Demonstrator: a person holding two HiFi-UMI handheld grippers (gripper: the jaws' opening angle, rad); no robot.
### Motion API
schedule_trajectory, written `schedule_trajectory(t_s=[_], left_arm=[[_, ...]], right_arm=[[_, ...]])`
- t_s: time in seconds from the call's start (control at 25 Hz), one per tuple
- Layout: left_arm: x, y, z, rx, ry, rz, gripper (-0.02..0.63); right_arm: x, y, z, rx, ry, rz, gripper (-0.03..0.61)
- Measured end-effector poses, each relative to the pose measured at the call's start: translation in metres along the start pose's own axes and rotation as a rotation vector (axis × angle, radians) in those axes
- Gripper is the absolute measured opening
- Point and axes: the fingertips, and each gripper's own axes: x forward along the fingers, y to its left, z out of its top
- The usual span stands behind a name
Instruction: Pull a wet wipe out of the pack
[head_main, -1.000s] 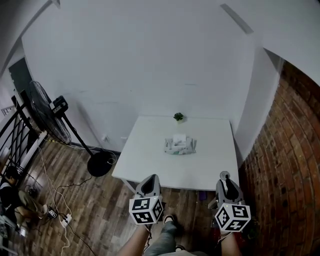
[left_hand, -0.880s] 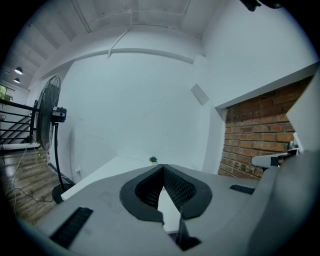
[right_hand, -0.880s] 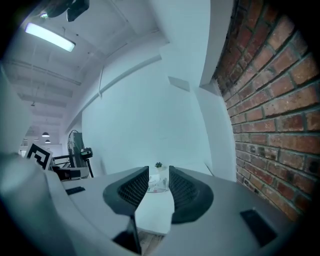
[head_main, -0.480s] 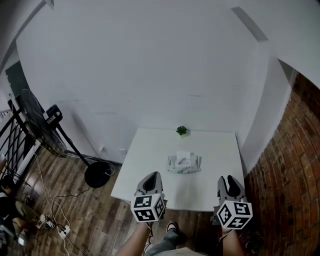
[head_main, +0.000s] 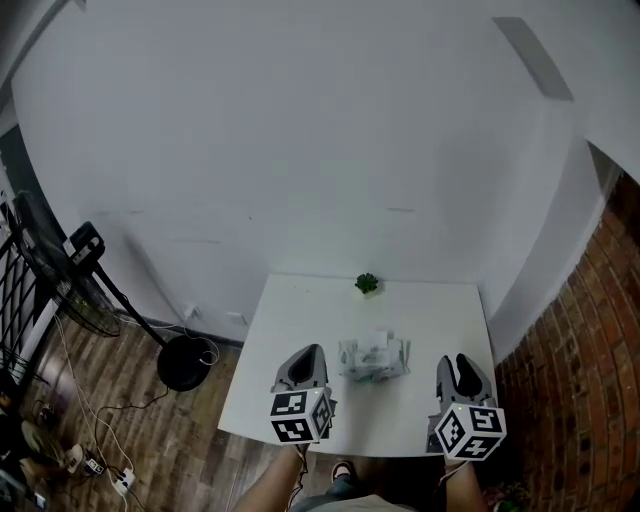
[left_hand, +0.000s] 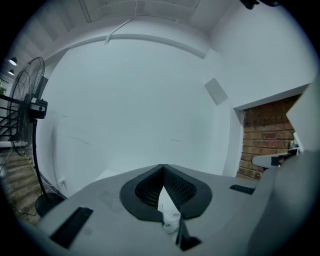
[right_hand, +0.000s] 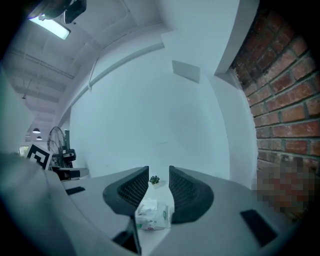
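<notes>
Hovering over the near table edge, the left gripper has jaws closed on nothing. The pack lies ahead to its right, long side across. The right gripper, jaws slightly apart and empty, seems a little farther from it.

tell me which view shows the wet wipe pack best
The head view: the whole wet wipe pack shows unobstructed. The right gripper view shows it closer but partly behind the jaws; the left gripper view shows only a sliver.
</notes>
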Motion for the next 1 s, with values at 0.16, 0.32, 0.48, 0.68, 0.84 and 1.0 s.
schedule_trajectory(t_s=[0.16, 0.32, 0.48, 0.68, 0.84, 1.0], left_arm=[[0.027, 0.012, 0.007, -0.016, -0.006, -0.012, 0.0], [0.044, 0.018, 0.006, -0.008, 0.008, -0.024, 0.0], [0.055, 0.021, -0.006, -0.014, 0.041, -0.012, 0.0], [0.06, 0.019, -0.007, -0.004, 0.064, 0.007, 0.0], [0.061, 0.02, -0.003, 0.009, 0.065, 0.028, 0.0], [0.064, 0.017, -0.009, -0.002, 0.077, 0.043, 0.0]], right_arm=[[0.025, 0.001, 0.006, -0.014, 0.003, -0.018, 0.126], [0.046, 0.003, 0.009, -0.005, 0.007, -0.02, 0.126], [0.062, 0.002, 0.007, 0.004, 0.016, -0.006, 0.126], [0.076, -0.007, 0.006, 0.019, 0.023, 0.016, 0.126], [0.082, -0.013, 0.003, 0.031, 0.037, 0.029, 0.126], [0.086, -0.016, 0.0, 0.027, 0.052, 0.048, 0.126]])
